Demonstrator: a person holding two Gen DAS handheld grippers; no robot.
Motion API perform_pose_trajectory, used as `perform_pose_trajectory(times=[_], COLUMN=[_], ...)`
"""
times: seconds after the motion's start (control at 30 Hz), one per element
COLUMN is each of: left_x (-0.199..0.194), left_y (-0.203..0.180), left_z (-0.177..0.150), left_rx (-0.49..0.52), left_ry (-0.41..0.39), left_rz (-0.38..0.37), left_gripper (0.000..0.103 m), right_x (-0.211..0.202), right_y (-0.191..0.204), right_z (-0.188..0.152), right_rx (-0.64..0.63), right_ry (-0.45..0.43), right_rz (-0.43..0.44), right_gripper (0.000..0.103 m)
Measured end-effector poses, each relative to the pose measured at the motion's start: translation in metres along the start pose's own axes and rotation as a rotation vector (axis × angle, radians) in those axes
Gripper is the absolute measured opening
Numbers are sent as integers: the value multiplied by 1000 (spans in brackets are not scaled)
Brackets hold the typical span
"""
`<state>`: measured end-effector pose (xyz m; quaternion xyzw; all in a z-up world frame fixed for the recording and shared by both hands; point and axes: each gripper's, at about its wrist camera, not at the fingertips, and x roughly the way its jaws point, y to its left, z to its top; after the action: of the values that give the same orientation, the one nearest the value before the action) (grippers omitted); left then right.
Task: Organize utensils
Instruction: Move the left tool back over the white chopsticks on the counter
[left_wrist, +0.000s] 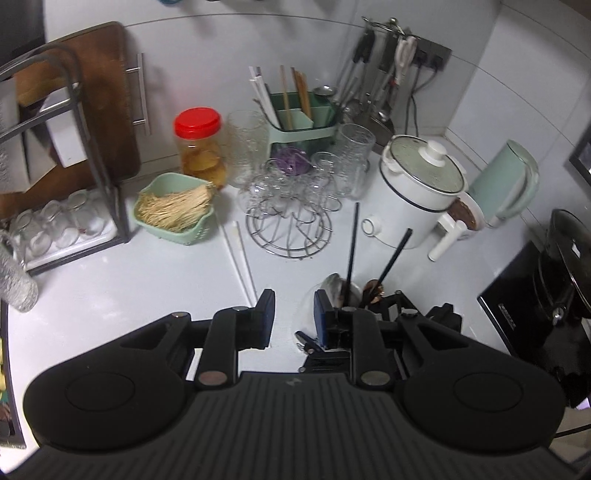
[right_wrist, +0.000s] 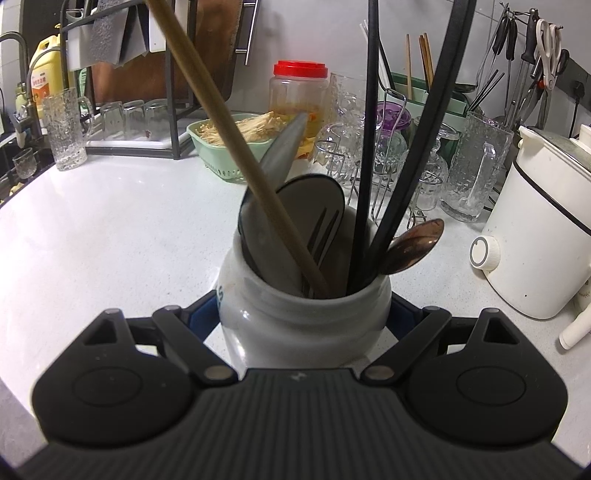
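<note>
Here the right gripper (right_wrist: 304, 314) has its jaws clamped on the white jar (right_wrist: 304, 321) of utensils on the counter (right_wrist: 110, 229); the left gripper (left_wrist: 294, 317) hovers beside it, jaws apart, empty, white chopsticks (left_wrist: 242, 258) lying just ahead.

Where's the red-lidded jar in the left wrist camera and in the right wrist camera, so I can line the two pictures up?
Left wrist view: the red-lidded jar stands upper left of centre, behind the green basket.
Right wrist view: the jar is at upper centre, behind that basket and partly hidden by utensils in the white crock.
Shared landmark: the white electric pot, at right in both.
</note>
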<state>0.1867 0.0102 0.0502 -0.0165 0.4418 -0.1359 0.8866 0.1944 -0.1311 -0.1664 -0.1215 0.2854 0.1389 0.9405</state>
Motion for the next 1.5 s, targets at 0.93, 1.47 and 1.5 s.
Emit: perform_pose_trajectory(times=[0.93,1.47,1.5], left_x=[39,66,69], left_y=[36,71,71], left_z=[-23,-2,-1], left_rx=[-230,-189,-186], left_ry=[18,59,57], left_rz=[147,111,103], left_gripper=[26,26,26], right_x=[-1,4,4], right_y=[0,2,2], right_z=[-1,-1,0], right_rx=[-23,-6,-8], right_ry=[-22,-37,-38], right_rz=[22,5,6], right_gripper=[93,93,93])
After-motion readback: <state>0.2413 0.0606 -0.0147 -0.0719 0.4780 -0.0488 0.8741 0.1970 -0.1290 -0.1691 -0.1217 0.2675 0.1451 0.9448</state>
